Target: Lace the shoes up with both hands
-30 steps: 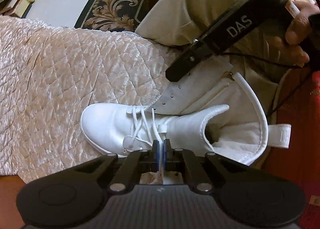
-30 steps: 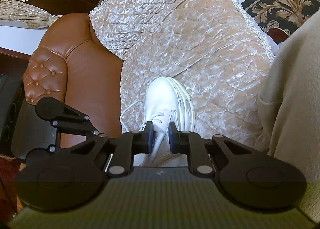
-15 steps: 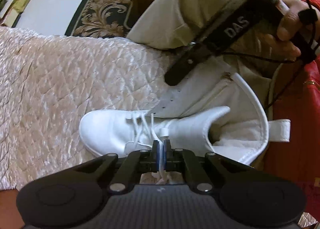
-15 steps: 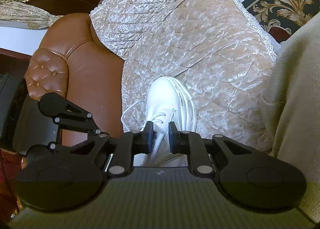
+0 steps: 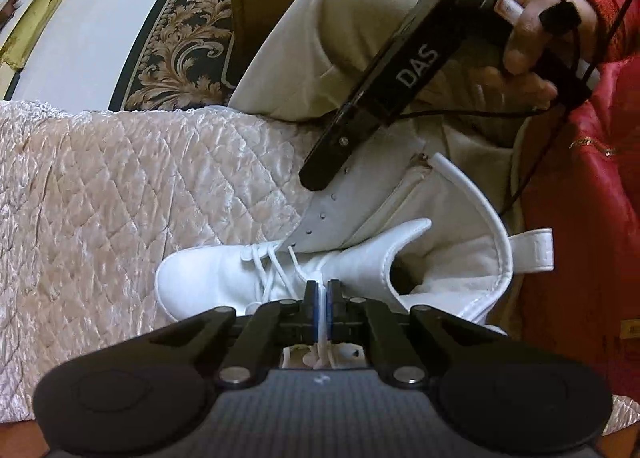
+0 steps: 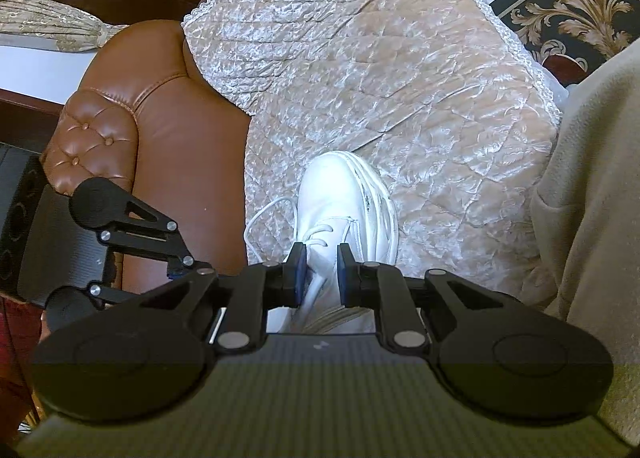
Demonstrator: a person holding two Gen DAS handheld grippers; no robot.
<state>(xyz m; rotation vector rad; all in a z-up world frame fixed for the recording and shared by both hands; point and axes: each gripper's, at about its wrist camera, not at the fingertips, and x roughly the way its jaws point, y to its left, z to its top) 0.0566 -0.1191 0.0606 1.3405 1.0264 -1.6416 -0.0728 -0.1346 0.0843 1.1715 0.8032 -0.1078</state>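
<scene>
On the quilted cover [image 5: 120, 185]: white boot [image 5: 224, 274] is lying on its side.
Left gripper [image 5: 322, 298]: pinching the white lace [image 5: 280, 278].
Right gripper [image 6: 319, 274]: staying narrowly parted around the boot's flap, gripping nothing visibly.

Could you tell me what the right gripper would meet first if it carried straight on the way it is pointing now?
Most likely the white shoe: the open right gripper points along its laced upper toward the toe, though depth is unclear.

White boot [image 5: 224, 274], white lace [image 5: 276, 270]; pale pink quilted cover [image 5: 120, 185]; brown tufted armrest [image 6: 96, 141]
</scene>
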